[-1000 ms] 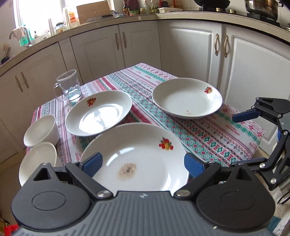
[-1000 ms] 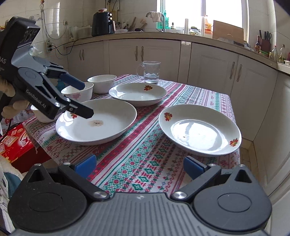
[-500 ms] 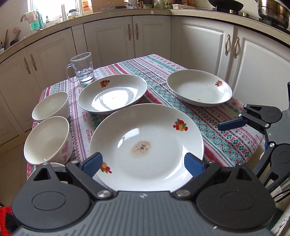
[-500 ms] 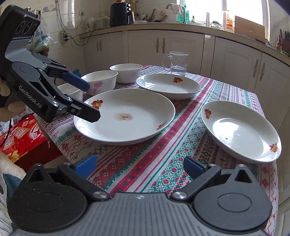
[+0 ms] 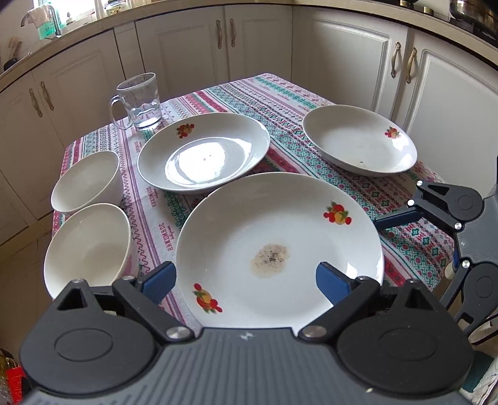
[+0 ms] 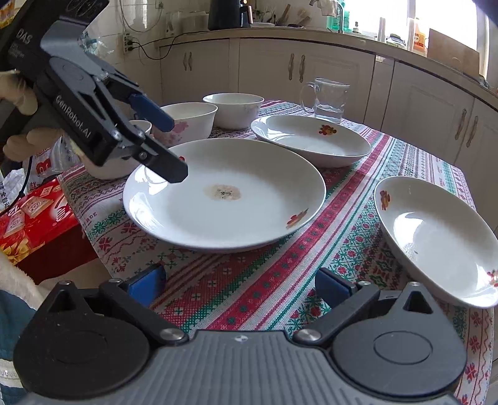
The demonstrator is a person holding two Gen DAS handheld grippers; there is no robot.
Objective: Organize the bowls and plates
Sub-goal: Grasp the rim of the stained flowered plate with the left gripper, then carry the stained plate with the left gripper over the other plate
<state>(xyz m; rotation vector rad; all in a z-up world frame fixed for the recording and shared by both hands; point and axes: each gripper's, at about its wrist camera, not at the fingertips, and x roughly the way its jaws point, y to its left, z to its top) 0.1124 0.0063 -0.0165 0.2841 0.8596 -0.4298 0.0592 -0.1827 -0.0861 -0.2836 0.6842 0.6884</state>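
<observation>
soft daylight came from the window [image 6: 442, 18], blown out white. it left a bright glare patch in the middle plate [image 5: 204, 155]. shadows stayed faint. both views were sharp, with fisheye bending the cabinets [image 5: 186, 46] at the edges.

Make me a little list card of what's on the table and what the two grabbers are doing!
plates: three, apart; big stained plate nearest, one behind it, one off to the right
bowls: two in full view, white, side by side left of the big plate
mug: glass mug, a little water in it, at the far side
cloth: patterned tablecloth
left gripper: open, over the big plate's near rim, holding nothing
right gripper: open, over bare cloth, holding nothing
</observation>
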